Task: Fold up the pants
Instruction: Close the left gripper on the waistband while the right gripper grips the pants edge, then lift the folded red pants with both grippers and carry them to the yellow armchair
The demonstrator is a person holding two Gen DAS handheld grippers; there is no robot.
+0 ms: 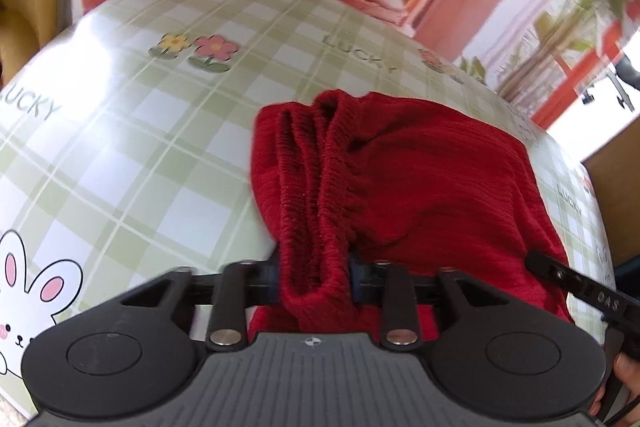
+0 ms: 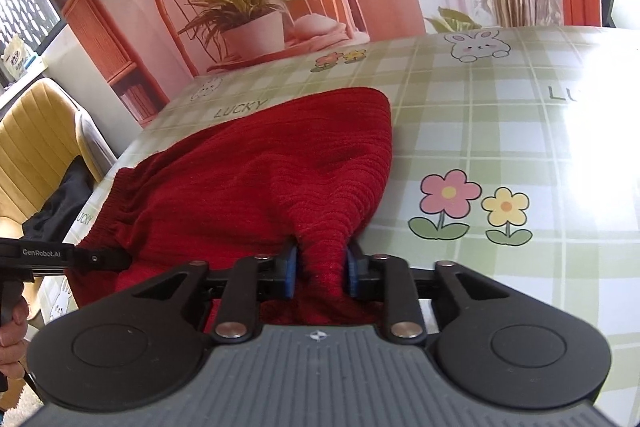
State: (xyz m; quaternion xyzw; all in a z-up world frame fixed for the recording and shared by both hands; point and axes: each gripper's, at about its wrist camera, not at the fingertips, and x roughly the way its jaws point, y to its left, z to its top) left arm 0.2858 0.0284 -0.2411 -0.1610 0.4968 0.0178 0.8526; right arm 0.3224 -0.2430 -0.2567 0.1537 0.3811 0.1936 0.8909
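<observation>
- left hand-held gripper [image 1: 314, 277] clenched on bunched elastic waistband of red pants [image 1: 420, 187]
- pants lie folded on checked counter [image 1: 140, 155], near its front edge
- right hand-held gripper [image 2: 320, 269] pinches a fabric fold; its pads are partly buried
- yellow chair [image 2: 36, 147] left; potted plant [image 2: 248, 15] behind

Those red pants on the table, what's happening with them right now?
A person is folding the red pants on the checked tablecloth with two handheld grippers. The left gripper is clamped on the bunched elastic waistband, and the right gripper pinches a gathered fold at the other end. The pants already lie doubled over, near the table's edge.
</observation>
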